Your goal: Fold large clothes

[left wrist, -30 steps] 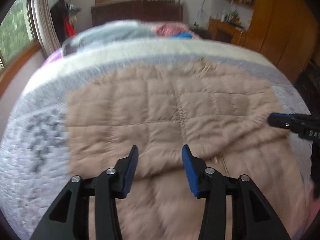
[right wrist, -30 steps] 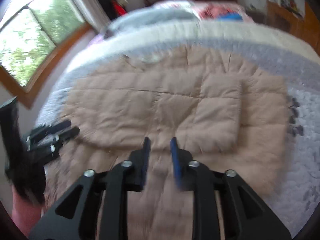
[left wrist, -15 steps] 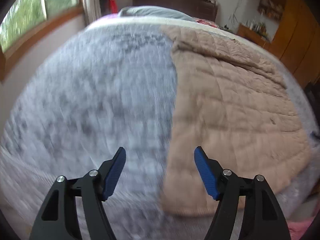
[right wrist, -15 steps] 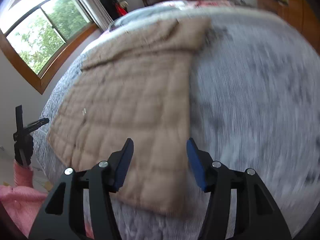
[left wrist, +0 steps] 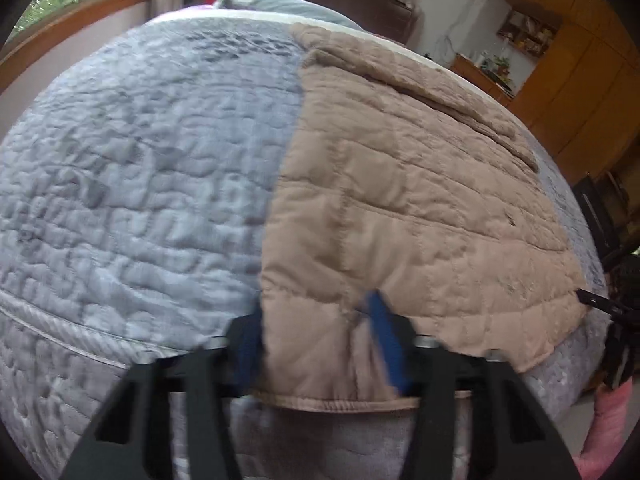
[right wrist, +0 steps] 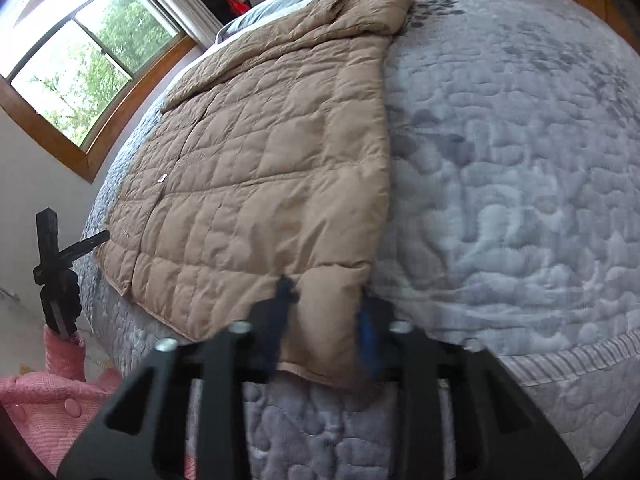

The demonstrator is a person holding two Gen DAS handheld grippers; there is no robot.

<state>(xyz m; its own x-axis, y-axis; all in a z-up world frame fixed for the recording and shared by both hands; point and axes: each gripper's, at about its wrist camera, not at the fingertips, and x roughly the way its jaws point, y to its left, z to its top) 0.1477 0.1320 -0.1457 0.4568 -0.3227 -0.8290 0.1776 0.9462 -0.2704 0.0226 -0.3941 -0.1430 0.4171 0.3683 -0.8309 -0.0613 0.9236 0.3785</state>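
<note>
A large tan quilted coat (left wrist: 408, 200) lies flat on the bed, its hem at the near edge; it also shows in the right wrist view (right wrist: 264, 160). My left gripper (left wrist: 320, 340) straddles the hem's left corner, blue pads (left wrist: 384, 332) on either side of the fabric, closing on it. My right gripper (right wrist: 324, 320) straddles the hem's right corner the same way, with fabric bunched between its fingers. Both grippers are motion-blurred.
The bed carries a grey quilted bedspread (left wrist: 140, 152), also in the right wrist view (right wrist: 512, 160). A window (right wrist: 80, 60) is on the left, wooden cabinets (left wrist: 580, 72) on the right. My pink sleeve (right wrist: 48, 392) is at the bed's near edge.
Both grippers dropped to the near hem and moved apart to its two corners. Their jaws, wide open half a second ago, have narrowed around the fabric.
</note>
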